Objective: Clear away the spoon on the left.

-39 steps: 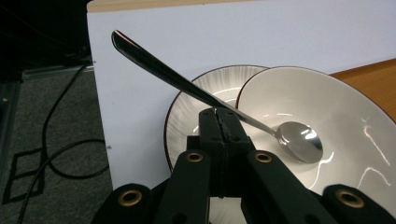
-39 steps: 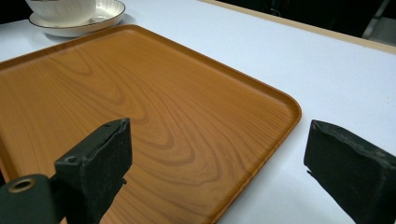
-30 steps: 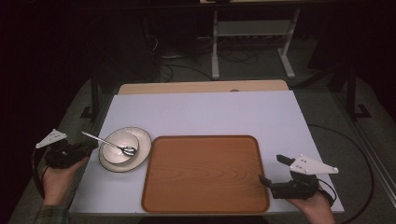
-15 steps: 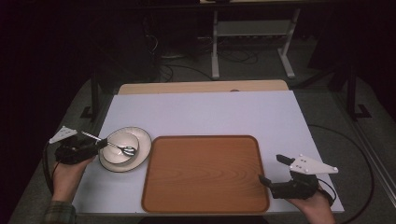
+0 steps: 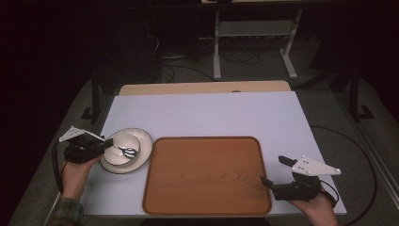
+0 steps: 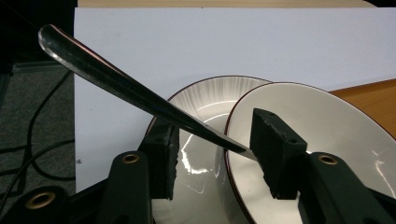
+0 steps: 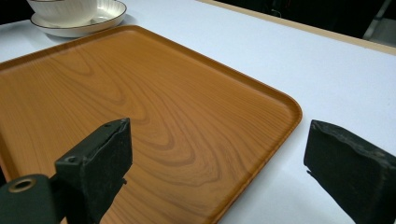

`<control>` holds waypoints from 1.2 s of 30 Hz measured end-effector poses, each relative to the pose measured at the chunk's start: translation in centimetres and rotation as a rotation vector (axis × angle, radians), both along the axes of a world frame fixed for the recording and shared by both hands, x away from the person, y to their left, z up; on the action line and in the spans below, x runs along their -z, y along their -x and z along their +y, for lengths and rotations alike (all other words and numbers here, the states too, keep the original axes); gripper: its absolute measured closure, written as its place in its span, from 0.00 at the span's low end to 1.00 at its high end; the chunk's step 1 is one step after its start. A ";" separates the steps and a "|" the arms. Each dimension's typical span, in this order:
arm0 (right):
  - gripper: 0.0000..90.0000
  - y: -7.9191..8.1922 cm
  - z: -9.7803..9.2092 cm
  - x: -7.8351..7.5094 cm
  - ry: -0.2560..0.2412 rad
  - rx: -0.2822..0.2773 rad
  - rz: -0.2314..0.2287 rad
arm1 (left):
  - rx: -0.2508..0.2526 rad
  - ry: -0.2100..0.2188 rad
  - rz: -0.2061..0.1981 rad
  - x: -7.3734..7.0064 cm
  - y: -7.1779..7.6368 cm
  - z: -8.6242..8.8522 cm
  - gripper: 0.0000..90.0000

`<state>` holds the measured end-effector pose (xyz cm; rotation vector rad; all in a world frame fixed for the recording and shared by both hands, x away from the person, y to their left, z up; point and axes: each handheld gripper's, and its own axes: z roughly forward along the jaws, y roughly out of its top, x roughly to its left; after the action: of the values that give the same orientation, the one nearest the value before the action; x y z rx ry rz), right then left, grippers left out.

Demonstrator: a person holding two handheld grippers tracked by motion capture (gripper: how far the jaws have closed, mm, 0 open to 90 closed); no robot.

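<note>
Taking the wooden tray (image 5: 207, 176) as the landmark and starting at its left: the left gripper (image 5: 101, 146) is now reaching in over the rim of the plate (image 5: 143, 143), which is sitting just beside the tray's left edge; a second ago this gripper was hanging back off the table's left side, clear of the dishes, and half a second ago it was only nearing the spoon's handle end. In the left gripper view its jaws are standing narrowly apart with the spoon (image 6: 121, 86) running between them; the handle is slanting up and away, and the far pad is straddling the rim of the bowl (image 6: 327, 135); they are not yet pinching the metal, so I am judging this as the moment just ahead of a grasp on the spoon. The bowl is resting on the plate, and the spoon's head is lying inside the bowl in the high view. The dishes themselves are sitting where they were a second ago.

The tray is lying bare.

At the tray's right front corner, the right gripper (image 5: 273, 172) is staying put as before; its jaws are gaping wide in the right gripper view, one over the tray's surface and one beyond its rim, holding nothing.
</note>
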<state>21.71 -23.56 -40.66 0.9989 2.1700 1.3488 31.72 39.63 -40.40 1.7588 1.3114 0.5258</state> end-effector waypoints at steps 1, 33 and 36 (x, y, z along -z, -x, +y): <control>0.08 0.0 0.0 0.0 0.000 0.000 0.000 | 0.000 0.000 0.000 0.0 0.0 0.0 0.60; 0.08 0.0 -0.1 0.0 0.003 0.004 0.000 | 0.070 0.034 -0.088 -2.2 1.4 -0.8 0.91; 0.08 0.0 -0.1 0.0 0.003 0.004 0.001 | 0.097 0.042 -0.104 -2.8 1.7 -1.3 0.94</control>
<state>21.66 -23.63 -40.66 1.0024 2.1689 1.3434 30.06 38.32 -37.61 1.7274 1.1514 0.5243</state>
